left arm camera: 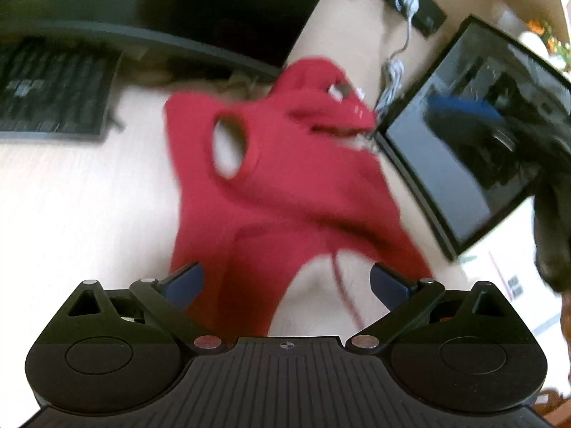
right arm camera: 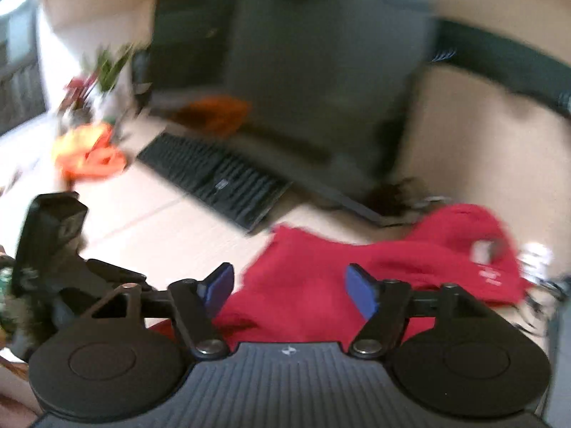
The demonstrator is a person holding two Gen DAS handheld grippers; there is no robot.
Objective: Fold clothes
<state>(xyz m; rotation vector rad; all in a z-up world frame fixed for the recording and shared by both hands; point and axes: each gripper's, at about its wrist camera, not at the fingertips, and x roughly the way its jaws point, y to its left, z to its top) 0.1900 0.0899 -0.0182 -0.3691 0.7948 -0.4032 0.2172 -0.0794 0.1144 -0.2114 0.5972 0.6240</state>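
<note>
Closest to both cameras are the black gripper bodies with their blue-padded fingers. Of everything in view the pale cream tabletop (left arm camera: 71, 214) is largest, and the crumpled red knit garment (left arm camera: 271, 185) lies on it, spread from just ahead of the left gripper (left arm camera: 285, 281) toward the far side. Left of the garment the table is bare and wide, open room up to the flat black keyboard (left arm camera: 50, 89); right of the garment the room is tight.

Next in size is the dark monitor (right arm camera: 303, 71), standing behind the garment with its base edge running close to the cloth's far hem. Right of the garment lies a black-framed glossy panel (left arm camera: 464, 135), its near corner almost touching the cloth. A white coiled cable (left arm camera: 392, 78) hangs between that panel and the garment's far end. Beyond the keyboard, far from the garment, sit an orange and yellow bundle (right arm camera: 89, 153) and a blurred green plant (right arm camera: 110, 64).

White lettering shows on the garment's far fold (right arm camera: 490, 274) and on the keyboard, but motion blur leaves both unreadable.

The left gripper stands released, jaws wide, with a red strip of the garment passing between the pads without being pinched. The right gripper (right arm camera: 289, 290) is also released, jaws spread above the garment's near edge, nothing clamped. From the right wrist view the left gripper's black housing (right arm camera: 50, 235) shows beside the garment, over bare table.
</note>
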